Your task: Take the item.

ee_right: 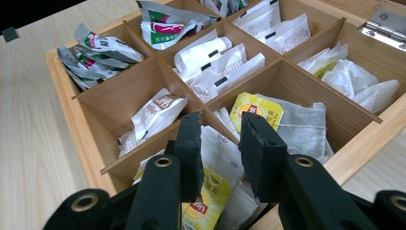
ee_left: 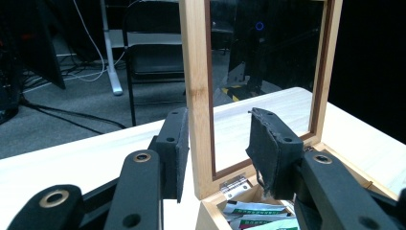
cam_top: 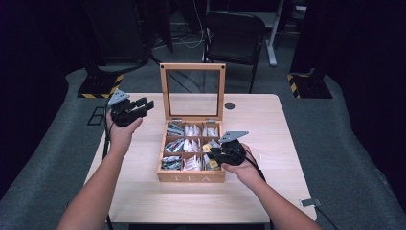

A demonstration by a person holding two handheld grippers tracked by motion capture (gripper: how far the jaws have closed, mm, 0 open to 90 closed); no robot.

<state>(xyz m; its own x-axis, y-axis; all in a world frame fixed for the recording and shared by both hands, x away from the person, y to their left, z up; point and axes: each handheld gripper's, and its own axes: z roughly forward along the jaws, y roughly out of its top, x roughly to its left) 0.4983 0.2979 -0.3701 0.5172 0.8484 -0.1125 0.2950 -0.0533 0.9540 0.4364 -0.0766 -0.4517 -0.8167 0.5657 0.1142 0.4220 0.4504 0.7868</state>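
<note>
wooden divider (ee_right: 218,127) between right gripper (ee_right: 220,143) jaws, tea bags (ee_right: 218,187) beneath.

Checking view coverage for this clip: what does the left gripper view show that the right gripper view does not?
Left gripper view: the upright glass lid of the tea box, a chair behind the table, and the left gripper open astride the lid's frame. Right gripper view: the compartments, with a yellow-tagged tea bag just past the open right gripper. Both: the wooden tea box with its packets, and the table.
</note>
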